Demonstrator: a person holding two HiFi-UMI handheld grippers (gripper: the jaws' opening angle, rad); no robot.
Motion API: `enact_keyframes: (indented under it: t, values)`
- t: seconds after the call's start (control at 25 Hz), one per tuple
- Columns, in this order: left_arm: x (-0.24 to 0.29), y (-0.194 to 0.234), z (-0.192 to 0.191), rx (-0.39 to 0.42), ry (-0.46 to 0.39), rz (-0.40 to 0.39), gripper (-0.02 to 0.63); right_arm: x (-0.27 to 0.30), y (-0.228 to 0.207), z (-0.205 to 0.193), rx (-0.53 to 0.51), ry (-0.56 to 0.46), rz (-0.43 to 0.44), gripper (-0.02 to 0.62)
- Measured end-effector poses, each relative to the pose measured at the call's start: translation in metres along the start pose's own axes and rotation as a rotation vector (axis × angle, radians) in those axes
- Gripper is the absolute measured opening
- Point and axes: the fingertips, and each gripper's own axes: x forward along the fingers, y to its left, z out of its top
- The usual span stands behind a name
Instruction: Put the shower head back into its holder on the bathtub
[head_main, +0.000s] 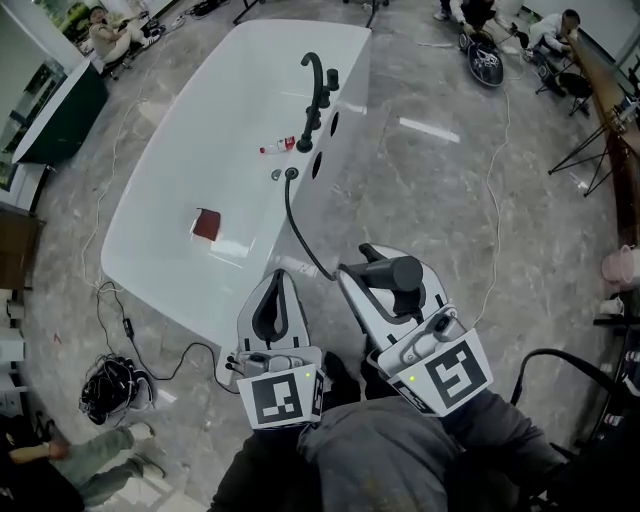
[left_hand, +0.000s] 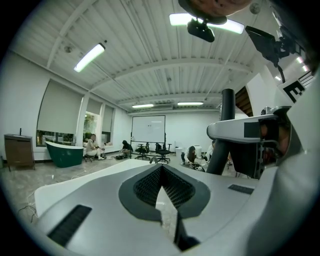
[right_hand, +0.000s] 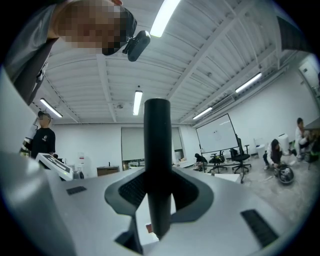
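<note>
The white bathtub lies ahead in the head view, with a black faucet on its right rim. A black hose runs from a fitting on that rim back to the black shower head. My right gripper is shut on the shower head's handle, which stands upright between its jaws, short of the tub's near end. Beside it, my left gripper is shut with nothing in it. The holder itself cannot be told apart among the rim fittings.
A red-capped bottle lies on the rim near the faucet, and a reddish-brown object sits inside the tub. Black cables pile on the floor at left, and a white cord trails at right. People sit at the far side.
</note>
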Motion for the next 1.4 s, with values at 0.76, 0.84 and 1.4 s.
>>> enact_keyframes:
  t: [0.76,0.84,1.4]
  values:
    - [0.039,-0.006,0.005,0.022,-0.018,0.083,0.002,0.022,-0.043,0.005,-0.003,-0.013,0.08,0.13]
    - [0.048,-0.001,0.001,0.017,-0.018,0.075,0.002,0.031,-0.044,0.002,-0.009,-0.005,0.076,0.13]
    - [0.099,0.044,-0.005,-0.023,0.006,0.045,0.002,0.085,-0.051,-0.003,-0.001,0.052,0.054,0.13]
